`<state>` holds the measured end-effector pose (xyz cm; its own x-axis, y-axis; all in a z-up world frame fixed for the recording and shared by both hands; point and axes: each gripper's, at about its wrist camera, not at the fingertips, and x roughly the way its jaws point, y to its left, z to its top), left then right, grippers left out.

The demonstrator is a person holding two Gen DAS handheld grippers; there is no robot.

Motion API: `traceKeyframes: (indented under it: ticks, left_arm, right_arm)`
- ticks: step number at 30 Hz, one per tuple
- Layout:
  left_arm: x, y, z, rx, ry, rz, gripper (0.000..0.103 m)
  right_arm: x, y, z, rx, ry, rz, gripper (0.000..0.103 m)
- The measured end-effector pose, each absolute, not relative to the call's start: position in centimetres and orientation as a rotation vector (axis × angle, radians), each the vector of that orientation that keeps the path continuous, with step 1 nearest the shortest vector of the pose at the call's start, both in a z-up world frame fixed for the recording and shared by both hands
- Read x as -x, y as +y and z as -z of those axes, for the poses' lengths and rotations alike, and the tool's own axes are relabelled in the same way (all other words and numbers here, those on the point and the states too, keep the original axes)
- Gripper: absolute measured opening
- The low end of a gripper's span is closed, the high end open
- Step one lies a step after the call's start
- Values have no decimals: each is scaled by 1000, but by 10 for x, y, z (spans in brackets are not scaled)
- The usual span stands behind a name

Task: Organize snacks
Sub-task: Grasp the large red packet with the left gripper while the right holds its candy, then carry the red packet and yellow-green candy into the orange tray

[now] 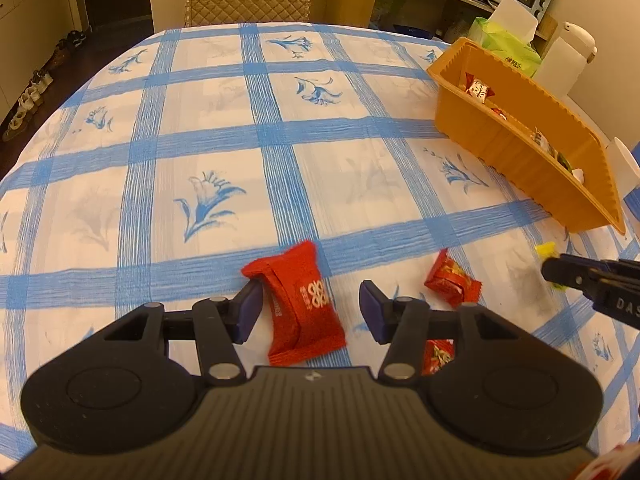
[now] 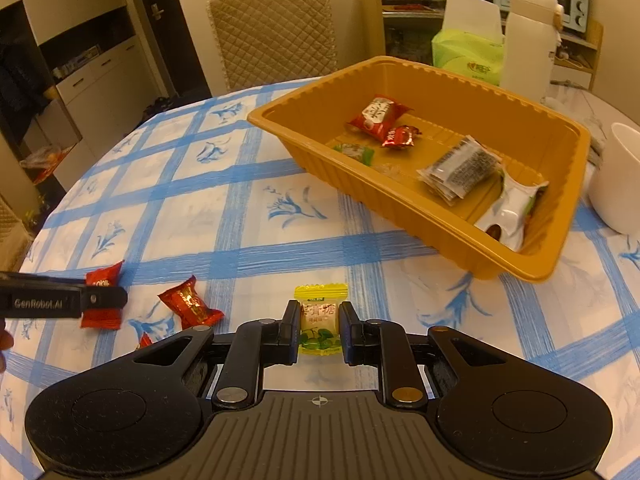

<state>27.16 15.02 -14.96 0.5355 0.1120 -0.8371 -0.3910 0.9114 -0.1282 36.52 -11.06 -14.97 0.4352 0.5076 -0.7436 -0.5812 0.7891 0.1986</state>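
On the left, the left gripper [image 1: 310,312] stood half spread around a flat red snack packet [image 1: 302,304] lying on the blue-checked tablecloth [image 1: 224,132]. Its left pad looked to be touching the packet's edge, while the right pad stood clear of it, so nothing was pinched yet. To take it well, the jaws would probably need to centre on the packet's body and come low enough to catch more than the crimped end. A red wrapped candy [image 1: 452,284] lay just beside that packet on its right, and another red wrapper [image 1: 438,354] showed partly under the gripper; closing wide could nudge them.

Further right, the right gripper [image 2: 320,330] was pressed together on a yellow-green wrapped candy [image 2: 320,320], gripping its sides. The orange plastic tray [image 2: 532,272], already holding several snacks, sat ahead and to the right of it. The tray's near rim was raised, so the candy would likely have to clear it before release. Open cloth lay between the gripper and the tray; a white cup [image 2: 616,176] stood just beside the tray's right end.
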Motion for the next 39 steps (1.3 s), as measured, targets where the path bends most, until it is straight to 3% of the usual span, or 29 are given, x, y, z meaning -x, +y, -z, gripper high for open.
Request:
traceKeyframes:
  ticks: [2,12,16,39]
  left_arm:
    - [-275,150,150,302,965,-304,50]
    - [-276,148,153,262,982,-297,28]
    - [-274,148,152,254,983,-292,24]
    - [-297,116,90,142,884,-125,22]
  right_arm:
    - [-365,-113,150,88,894,-673,20]
    - [-363,-120,147,77,896,-664,20]
    - [-361,-121,145,73,893,-667,20]
    - [-353,-149,103,-31,825,-676,20]
